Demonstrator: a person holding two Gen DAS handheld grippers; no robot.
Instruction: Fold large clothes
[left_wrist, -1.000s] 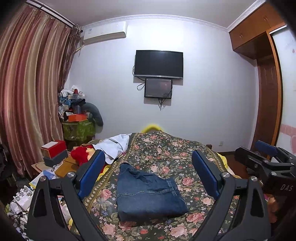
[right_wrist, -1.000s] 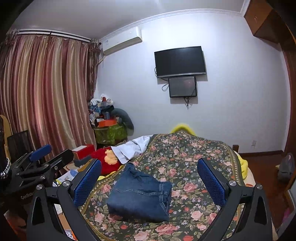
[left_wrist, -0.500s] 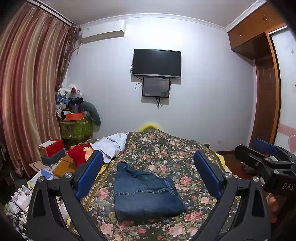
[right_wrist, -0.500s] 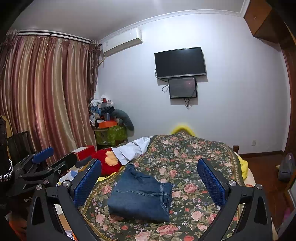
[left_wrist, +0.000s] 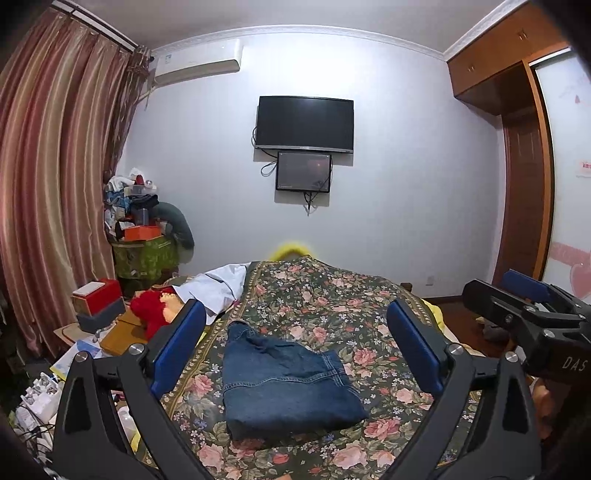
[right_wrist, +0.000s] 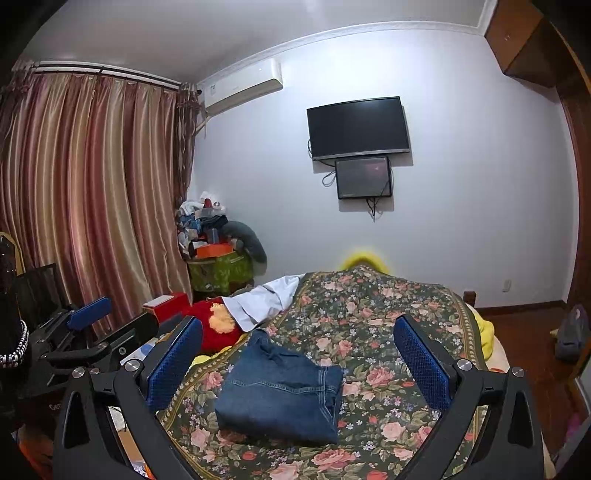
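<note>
A pair of blue jeans (left_wrist: 284, 380) lies folded into a compact stack on the floral bedspread (left_wrist: 332, 295), near the bed's front. My left gripper (left_wrist: 295, 347) hovers above and in front of it, open, blue pads wide apart and empty. In the right wrist view the same jeans (right_wrist: 280, 391) sit between the blue pads of my right gripper (right_wrist: 295, 354), which is also open and holds nothing. Each gripper shows at the edge of the other's view: the right gripper (left_wrist: 532, 317) at the right, the left gripper (right_wrist: 81, 332) at the left.
A white garment (left_wrist: 218, 288) and a red plush toy (left_wrist: 151, 310) lie at the bed's left edge. Boxes (left_wrist: 96, 302), papers and a cluttered green stand (left_wrist: 144, 254) fill the floor at left by the curtain (left_wrist: 48, 206). A wardrobe (left_wrist: 524, 184) stands at right.
Both grippers have drifted slightly, so the jeans sit a little lower and nearer in both views. The jeans have not moved on the bed.
</note>
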